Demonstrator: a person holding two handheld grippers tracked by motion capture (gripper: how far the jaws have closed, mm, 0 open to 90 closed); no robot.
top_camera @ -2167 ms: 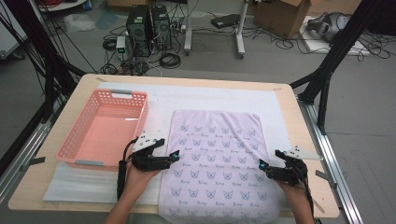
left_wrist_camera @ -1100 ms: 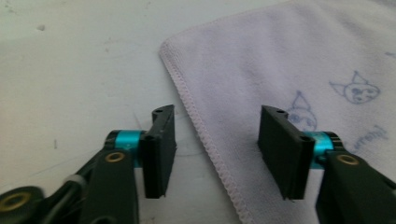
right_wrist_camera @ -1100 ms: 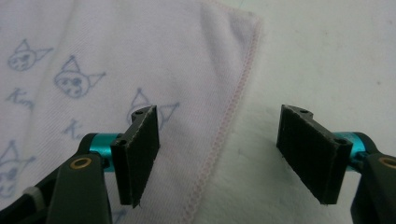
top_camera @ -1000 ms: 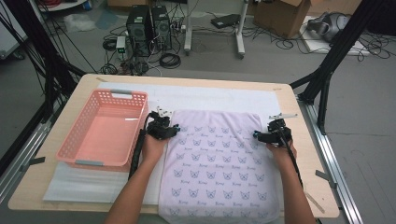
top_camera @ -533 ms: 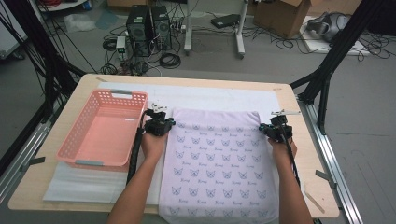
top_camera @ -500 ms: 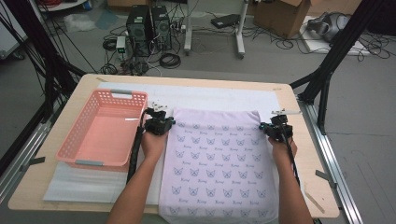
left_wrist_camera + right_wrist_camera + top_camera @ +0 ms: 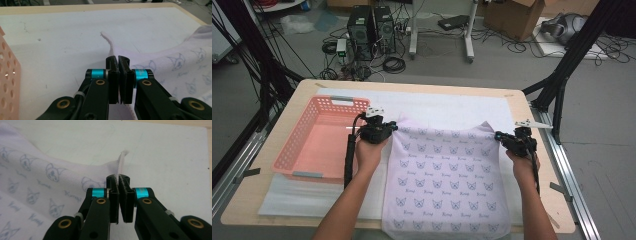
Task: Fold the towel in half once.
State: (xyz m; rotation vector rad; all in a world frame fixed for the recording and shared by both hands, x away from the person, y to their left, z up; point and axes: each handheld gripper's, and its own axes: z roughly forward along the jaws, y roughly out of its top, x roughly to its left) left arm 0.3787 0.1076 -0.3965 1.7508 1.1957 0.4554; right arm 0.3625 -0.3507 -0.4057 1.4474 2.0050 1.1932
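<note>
A pale lilac towel [image 7: 447, 175] with a cat-face print lies spread on the white table mat [image 7: 452, 105]. My left gripper [image 7: 391, 128] is shut on the towel's far left corner [image 7: 107, 42], which pokes out past the jaws. My right gripper [image 7: 499, 136] is shut on the far right corner [image 7: 121, 160]. Both corners are lifted a little, and the far edge sags between them. In the left gripper view the gripper [image 7: 117, 60] pinches the hem; in the right gripper view the gripper [image 7: 118, 179] does the same.
A pink perforated basket [image 7: 319, 137] stands at the left of the table, close beside my left hand. The towel's near edge hangs over the table's front edge. A metal rail [image 7: 572, 165] runs along the right side. Computers and cables lie on the floor beyond.
Both grippers went from the towel's near half to its far corners, closed on them and have raised them slightly, so the far edge now dips in the middle.
</note>
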